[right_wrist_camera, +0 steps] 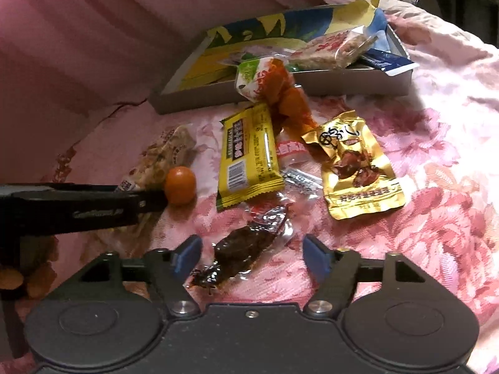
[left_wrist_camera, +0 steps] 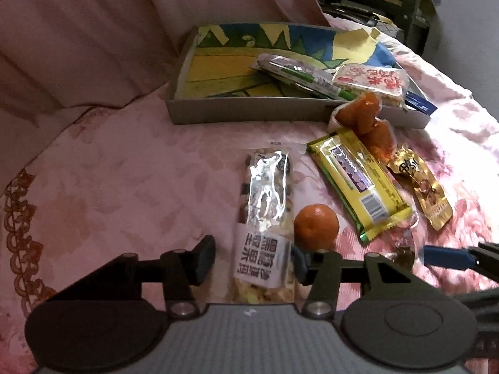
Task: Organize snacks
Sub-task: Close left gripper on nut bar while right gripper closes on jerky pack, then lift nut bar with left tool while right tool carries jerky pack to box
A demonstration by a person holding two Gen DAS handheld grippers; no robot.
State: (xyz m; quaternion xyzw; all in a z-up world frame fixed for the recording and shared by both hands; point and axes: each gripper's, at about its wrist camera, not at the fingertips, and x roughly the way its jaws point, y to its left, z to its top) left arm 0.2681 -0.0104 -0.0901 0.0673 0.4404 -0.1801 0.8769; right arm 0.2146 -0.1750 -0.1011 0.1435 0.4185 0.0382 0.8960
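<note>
A: Snacks lie loose on the pink cloth [left_wrist_camera: 124, 171], a few already in the box [left_wrist_camera: 249, 113]. Left gripper [left_wrist_camera: 254, 260] straddles the nut pack [left_wrist_camera: 265, 218], jaws half open, not pressing.

B: That orange [left_wrist_camera: 316, 226] touches its right finger; closing could roll it.

A: Right gripper [right_wrist_camera: 252, 257] gapes around the dark jerky pack [right_wrist_camera: 246, 246], holding nothing. Slick foil might slip.
</note>
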